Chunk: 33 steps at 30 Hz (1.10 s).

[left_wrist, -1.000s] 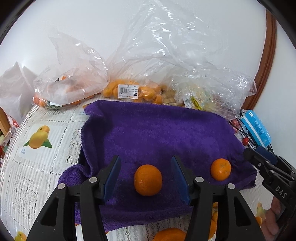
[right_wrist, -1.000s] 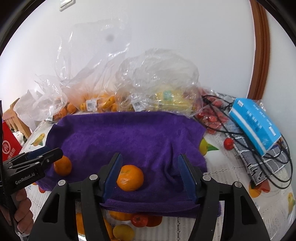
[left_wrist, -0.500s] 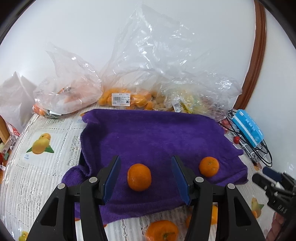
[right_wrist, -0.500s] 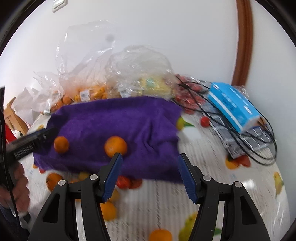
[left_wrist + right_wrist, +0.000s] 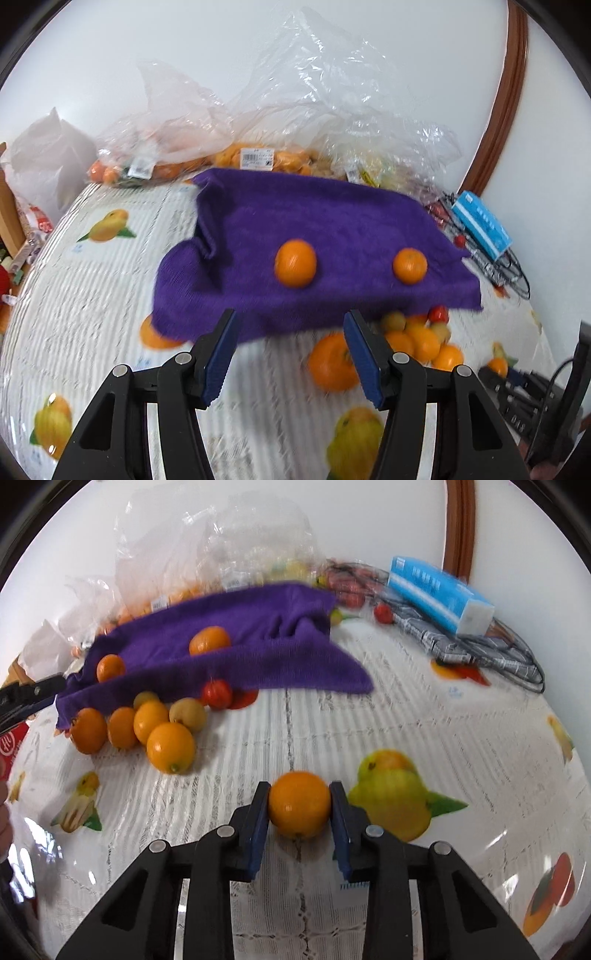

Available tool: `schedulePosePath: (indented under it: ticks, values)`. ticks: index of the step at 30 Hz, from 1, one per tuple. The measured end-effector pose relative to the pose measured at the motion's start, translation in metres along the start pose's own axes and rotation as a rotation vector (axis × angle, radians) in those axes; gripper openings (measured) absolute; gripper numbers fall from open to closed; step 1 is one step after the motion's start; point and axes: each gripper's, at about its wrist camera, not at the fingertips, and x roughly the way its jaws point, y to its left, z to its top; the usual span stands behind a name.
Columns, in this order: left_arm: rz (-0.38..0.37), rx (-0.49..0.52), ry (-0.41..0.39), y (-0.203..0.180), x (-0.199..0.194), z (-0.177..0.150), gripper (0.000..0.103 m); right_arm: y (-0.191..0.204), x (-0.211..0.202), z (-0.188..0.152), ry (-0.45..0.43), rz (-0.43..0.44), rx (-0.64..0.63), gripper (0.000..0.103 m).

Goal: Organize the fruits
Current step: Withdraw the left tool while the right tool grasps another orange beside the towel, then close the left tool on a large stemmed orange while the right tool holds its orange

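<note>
Right, the orange (image 5: 299,805) sits clamped between the pads of my right hand-held gripper (image 5: 300,812), just above the bench (image 5: 406,709). From it, the purple towel (image 5: 236,646) with two oranges lies at eleven o'clock, well apart. My left hand-held gripper (image 5: 291,354) hangs spread and empty, towel at twelve o'clock.

- nothing here reads clearly to me.
- the white barcode label (image 5: 256,159) on the bag of oranges (image 5: 266,157) has print too small to make out.
- the blue box (image 5: 437,594) carries white characters, blurred.
- a red packet (image 5: 8,743) shows a white round logo, unreadable.
</note>
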Motion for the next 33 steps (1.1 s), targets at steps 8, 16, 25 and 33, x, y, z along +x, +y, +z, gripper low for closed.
schedulePosePath:
  ticks: [8,16,25,33]
  values:
    - [-0.020,-0.011,0.075,0.005,0.003,-0.027,0.057,0.005,-0.002,-0.003,0.002,0.008,0.002,0.031]
    - [-0.078,0.045,0.117,-0.024,0.022,-0.027,0.062,0.007,0.000,-0.002,0.007,-0.009,-0.015,0.032]
    - [0.041,0.090,0.099,-0.042,0.045,-0.029,0.059,0.009,0.001,-0.001,0.008,-0.019,-0.023,0.032]
    - [0.017,0.059,0.097,-0.037,0.048,-0.024,0.059,0.004,0.000,-0.002,0.006,0.006,-0.004,0.032]
